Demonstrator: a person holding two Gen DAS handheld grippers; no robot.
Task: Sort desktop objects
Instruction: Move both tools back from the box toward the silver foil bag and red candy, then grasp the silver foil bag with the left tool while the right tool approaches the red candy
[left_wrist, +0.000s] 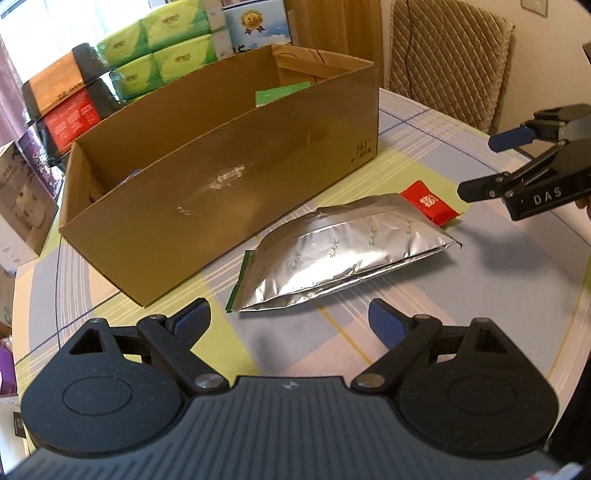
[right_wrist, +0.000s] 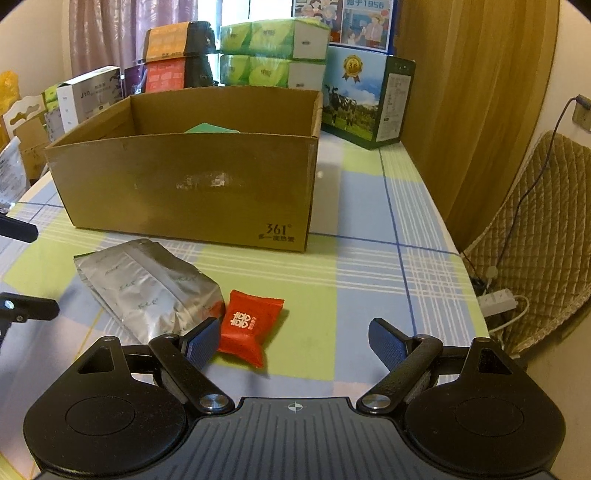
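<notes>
Both hand-held grippers, left (left_wrist: 290, 317) and right (right_wrist: 291, 338), are open and empty. Red packet (right_wrist: 248, 328) lies on the table (right_wrist: 369, 295), touching the foil pouch (right_wrist: 147, 288), near the box (right_wrist: 184, 177). Centre right jaws over the packet; avoid the pouch.

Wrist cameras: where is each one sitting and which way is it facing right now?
Left wrist: behind the open left gripper, low over the table, facing the silver foil bag and cardboard box; the right gripper shows at the right edge.
Right wrist: behind the open right gripper, facing the red packet and the box's printed side.
Shared: box, bag, packet, checked tablecloth.
</notes>
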